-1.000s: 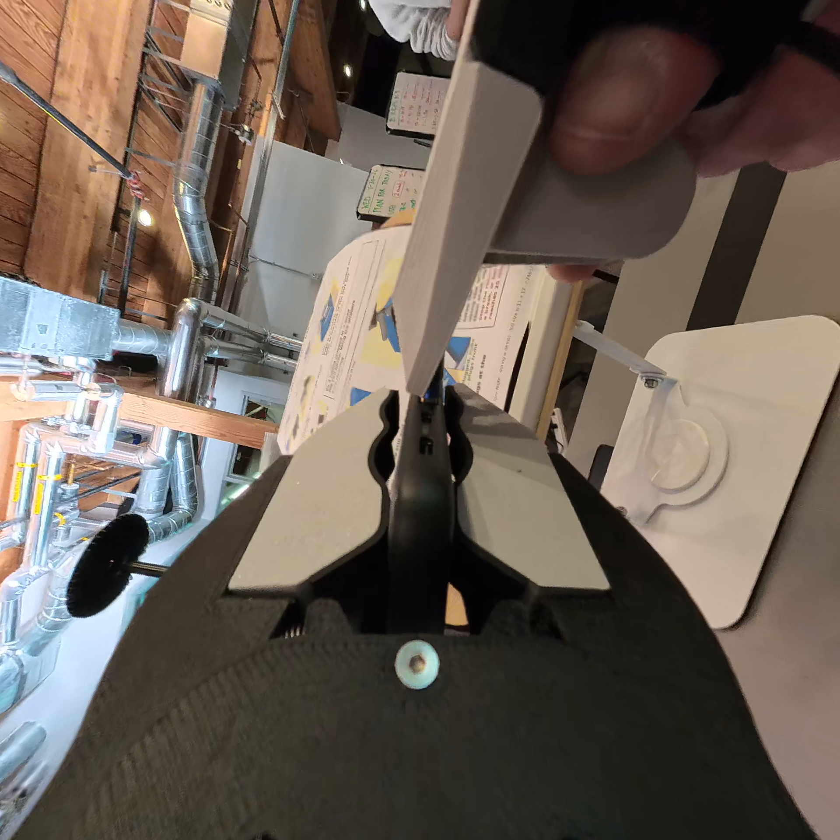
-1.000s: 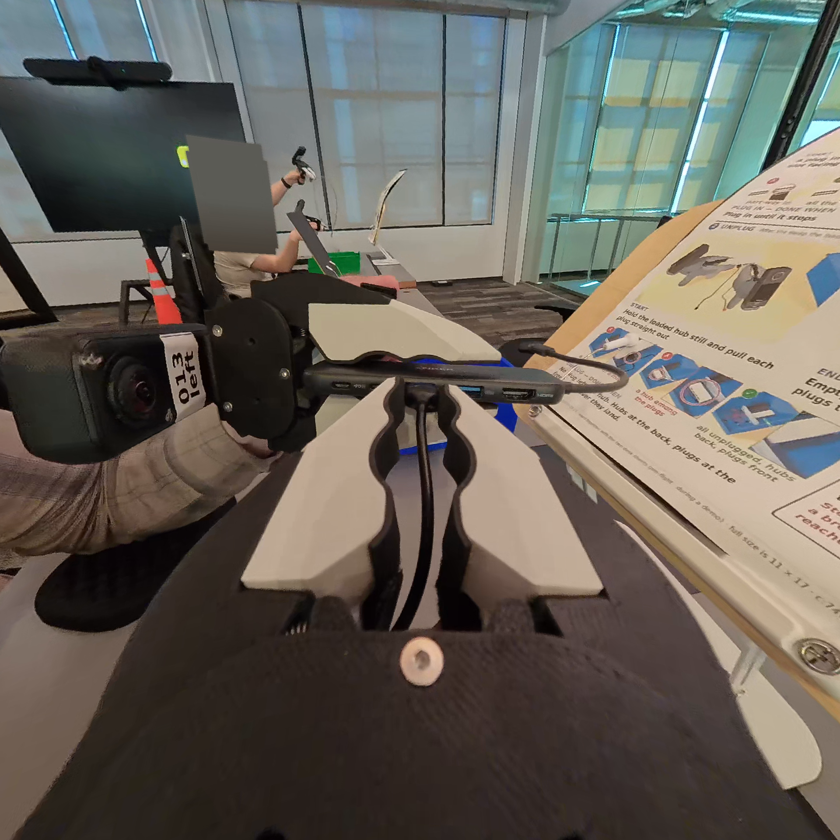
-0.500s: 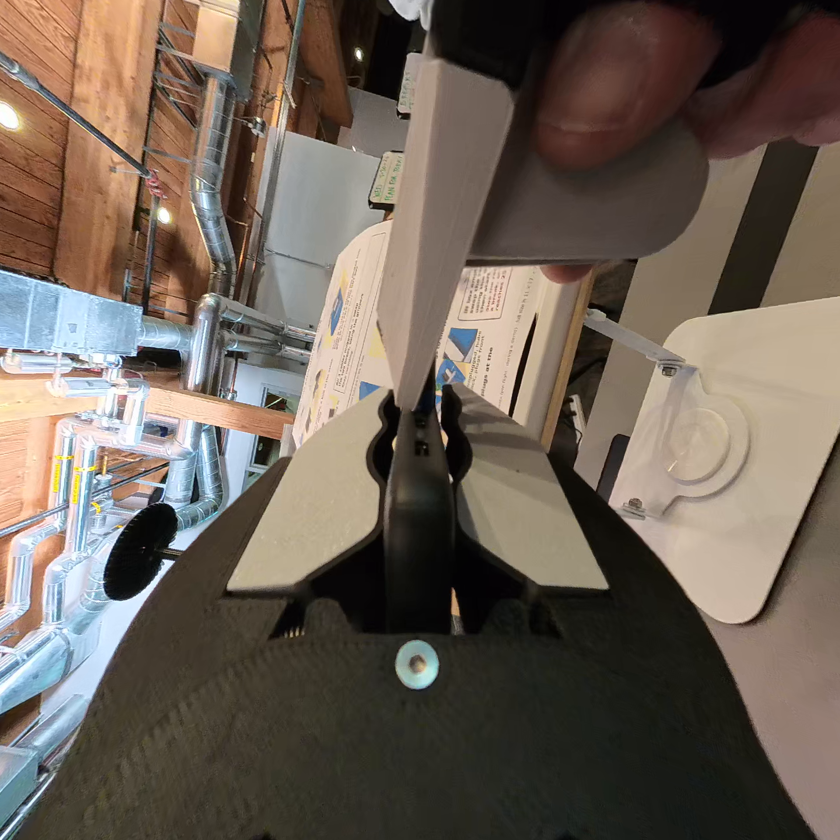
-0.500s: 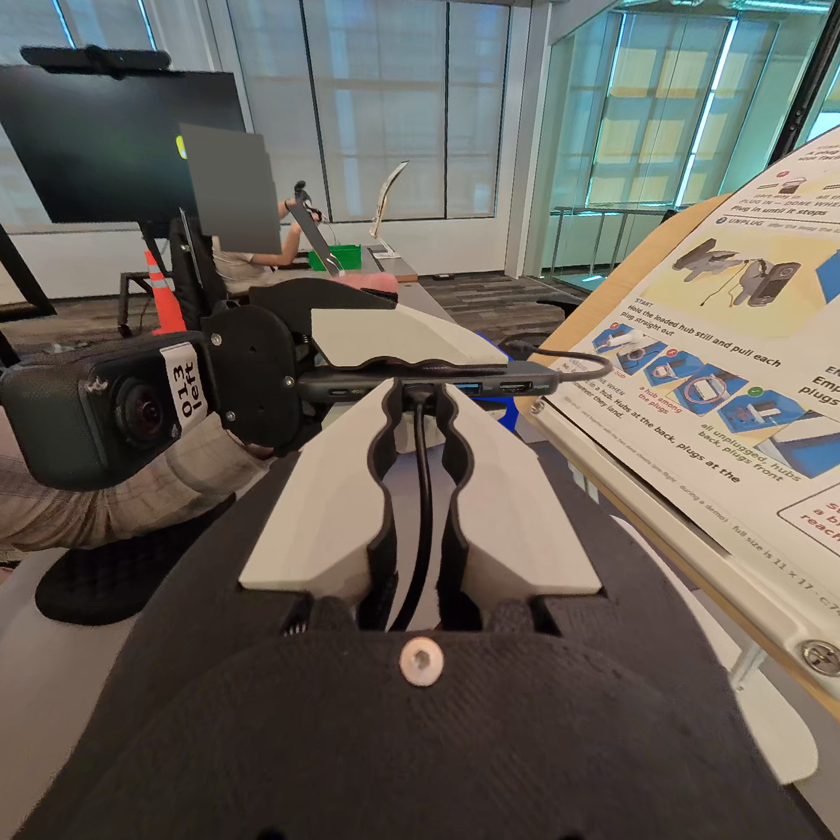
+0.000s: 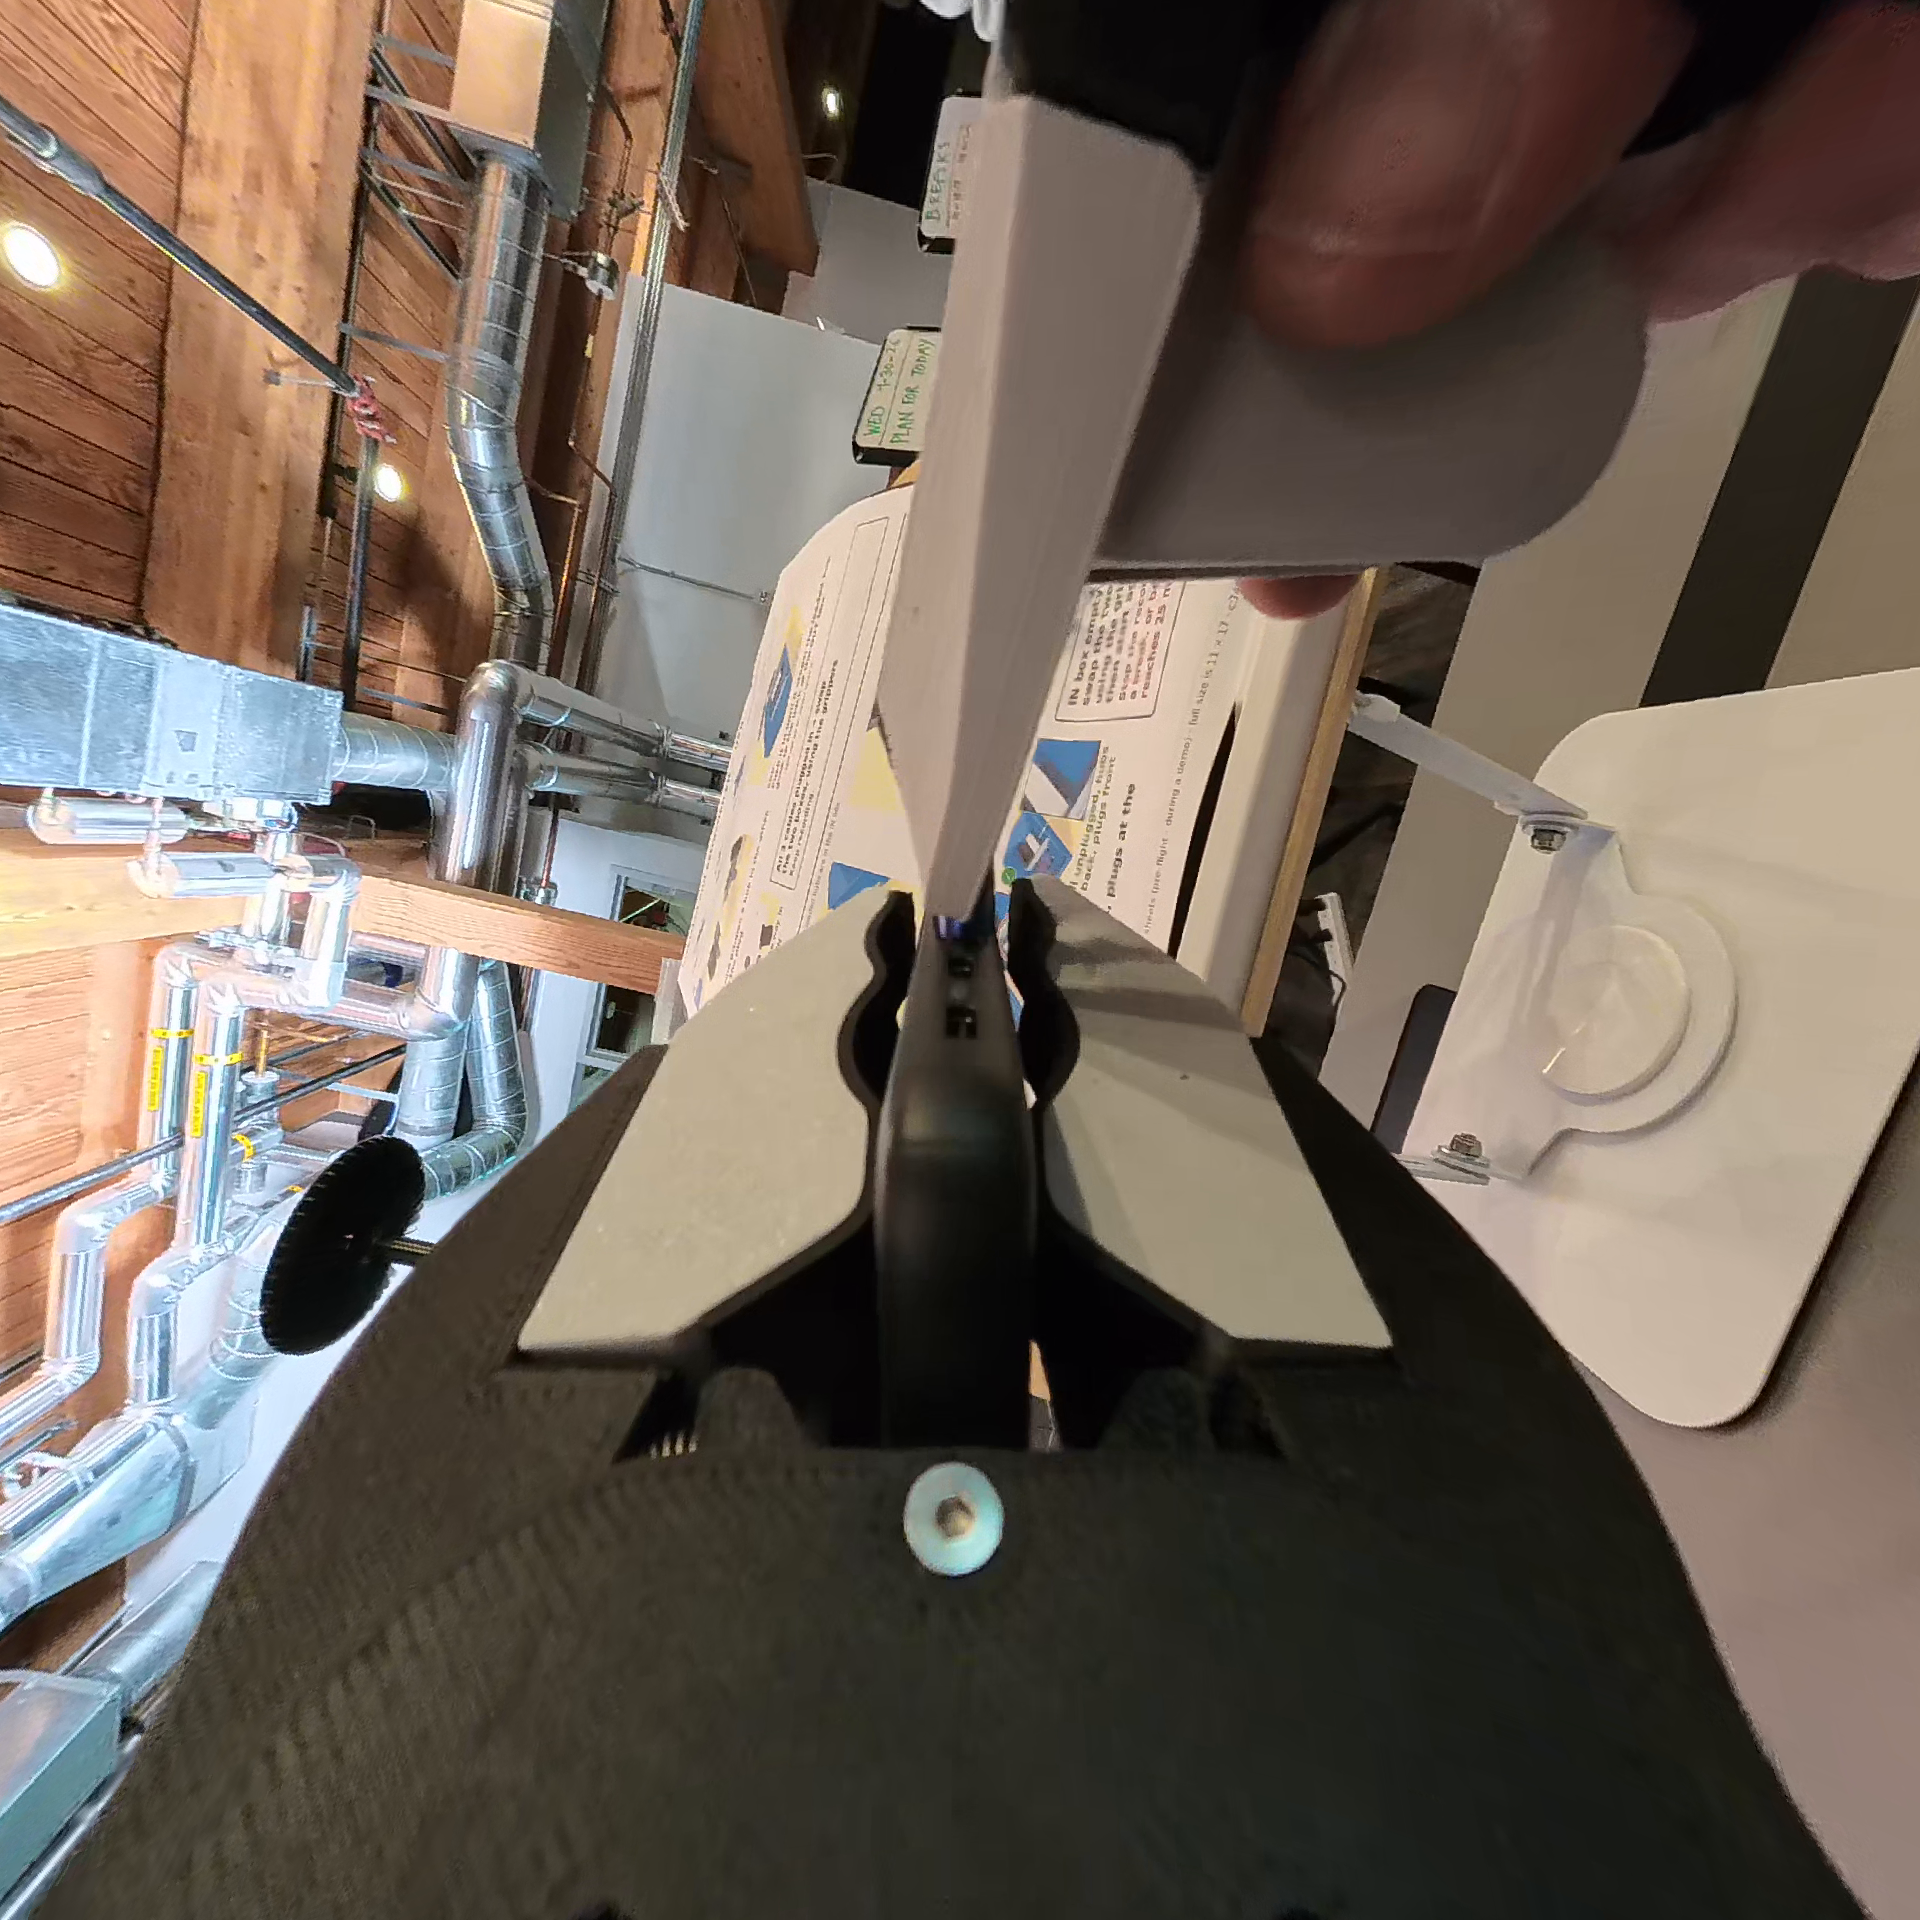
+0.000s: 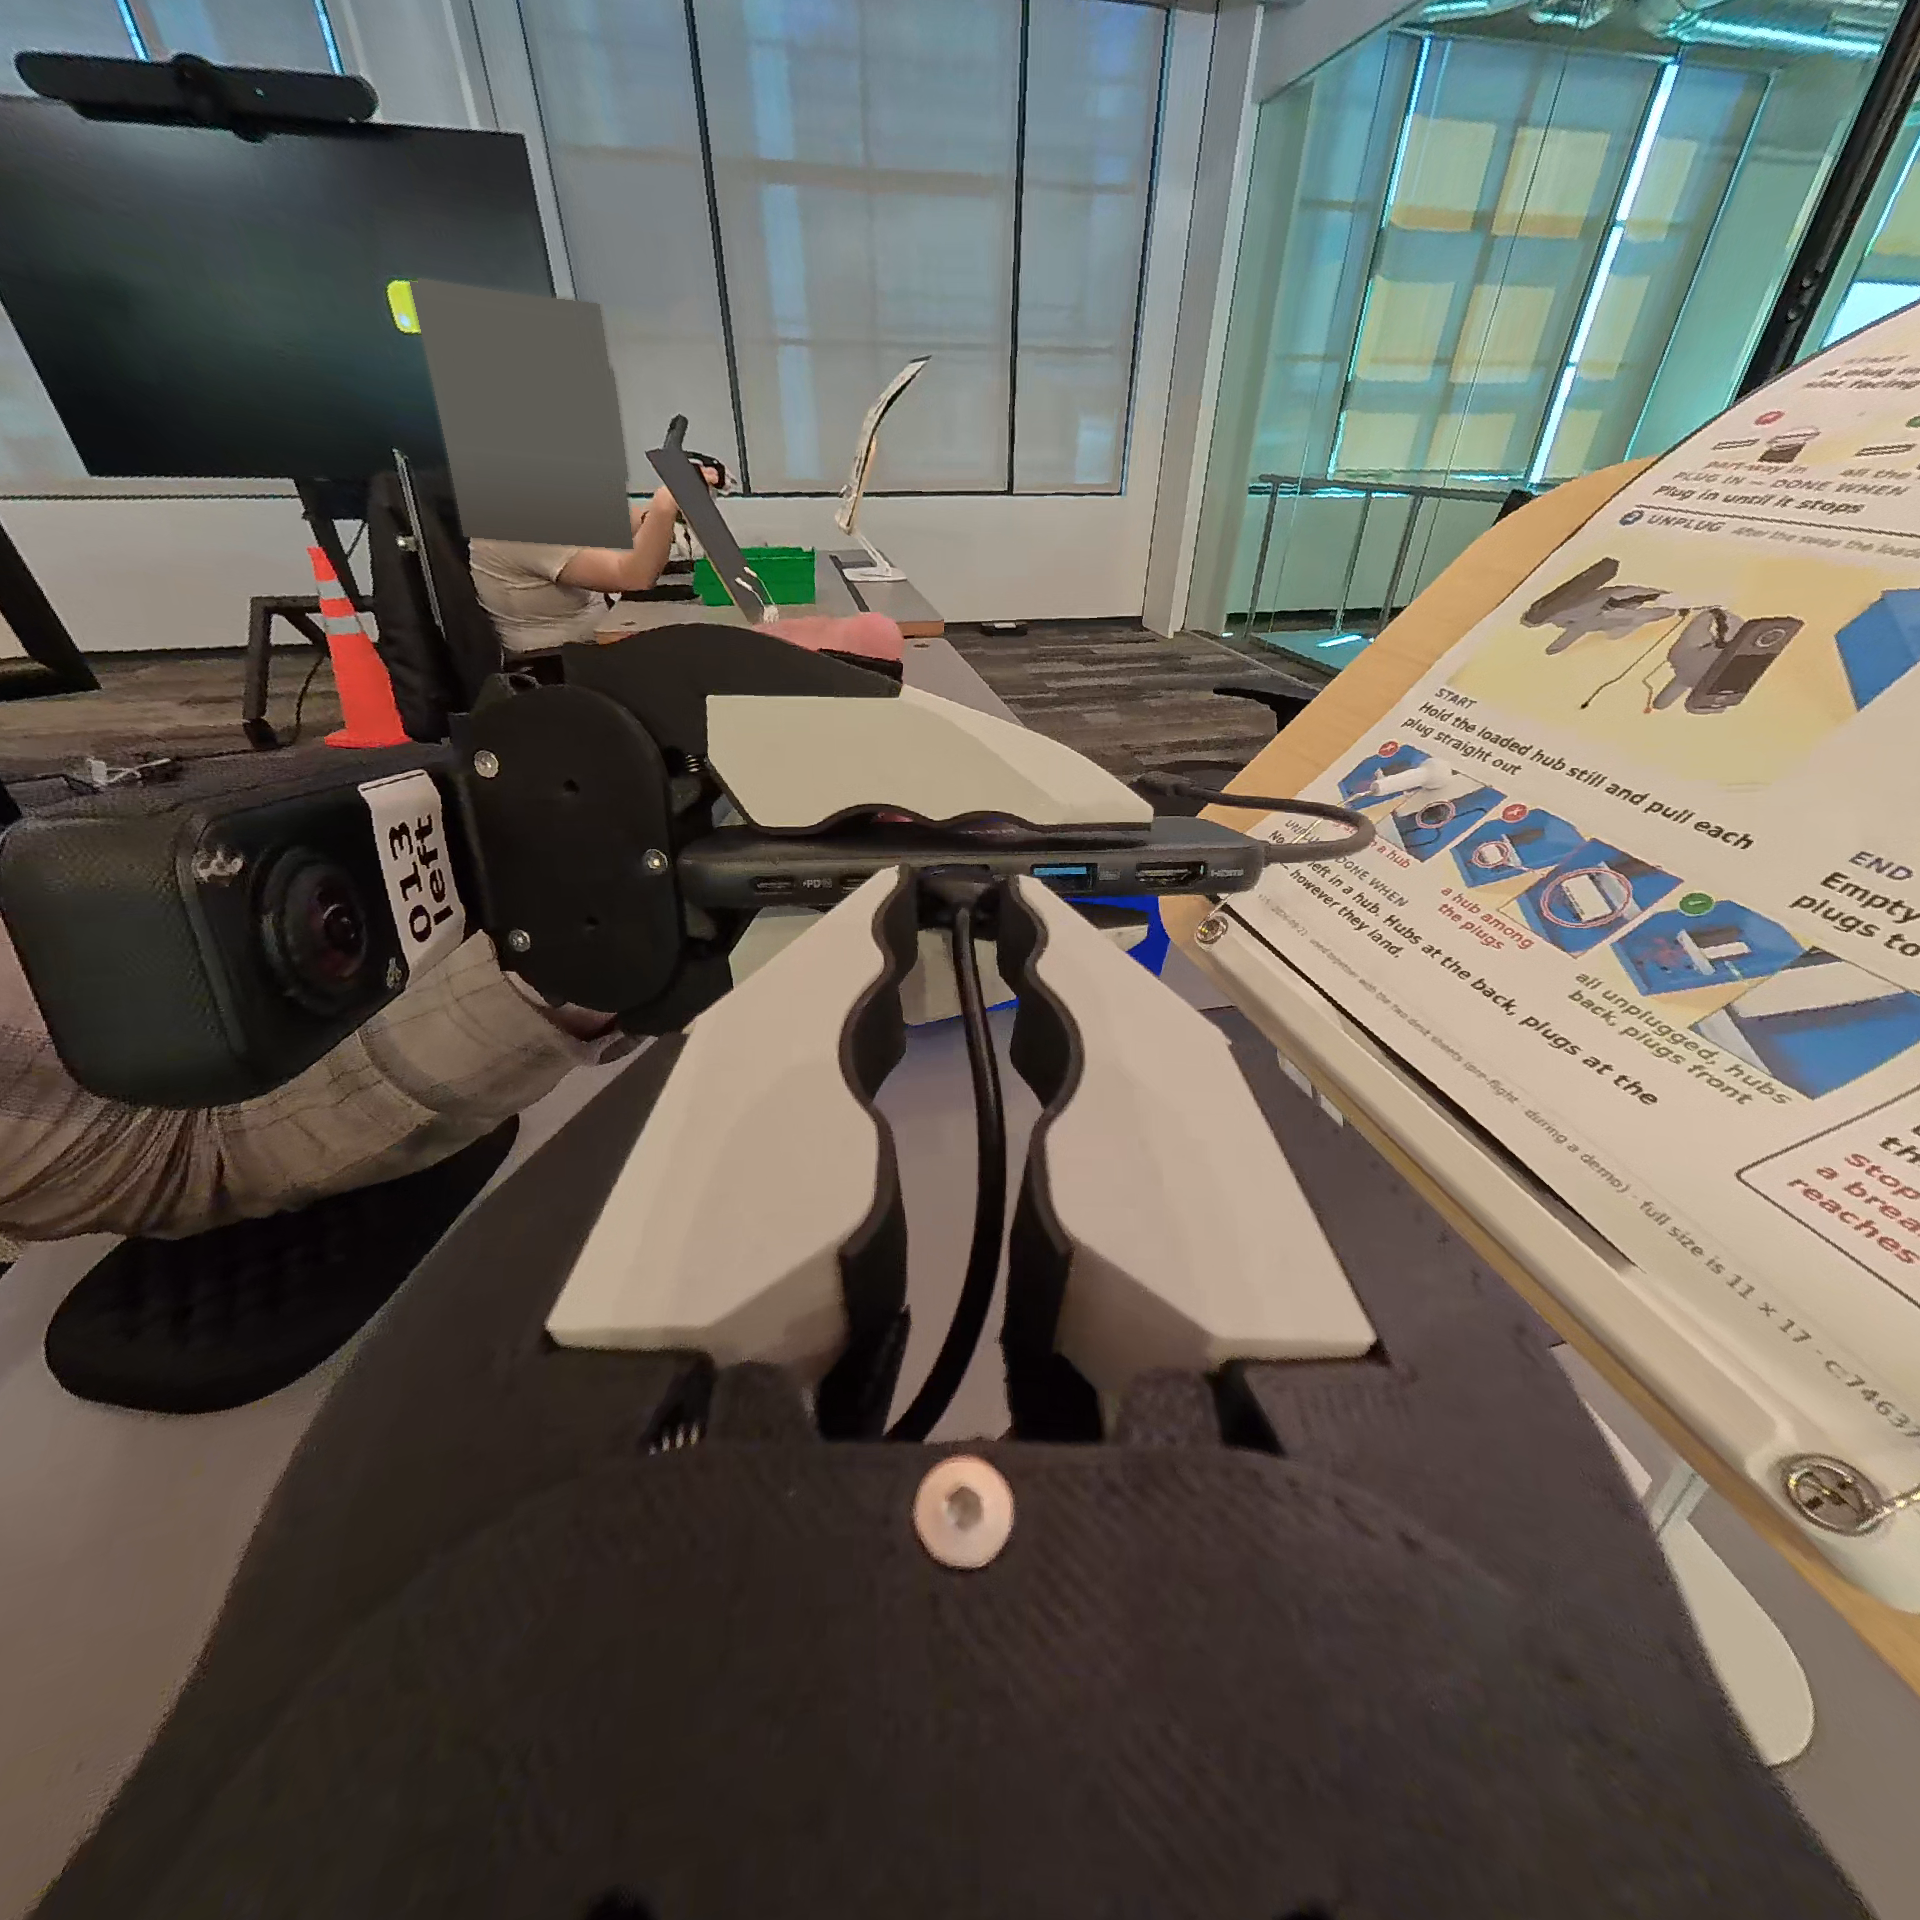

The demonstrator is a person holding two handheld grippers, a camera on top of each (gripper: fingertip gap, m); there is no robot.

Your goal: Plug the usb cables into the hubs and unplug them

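Both pairs of jaws are closed on their loads: your right gripper [image 6: 961,899] pinches the black cable [image 6: 982,1132] just behind its plug, and your left gripper [image 5: 956,914] clamps the dark hub [image 6: 971,868] flat, edge-on to its own camera. The plug sits at a port midway along the hub's side, so you are either seating it or starting the pull; how deep it sits is hidden by the fingertips. Next, keep the hub still and move the plug straight along its port, with no twist. Both are held up off the grey surface [image 6: 94,1558], so below is free. To your right the slanted instruction board [image 6: 1558,935] stands close to the hub's far end and its thin tail cord [image 6: 1299,805]; keep clear of that edge.
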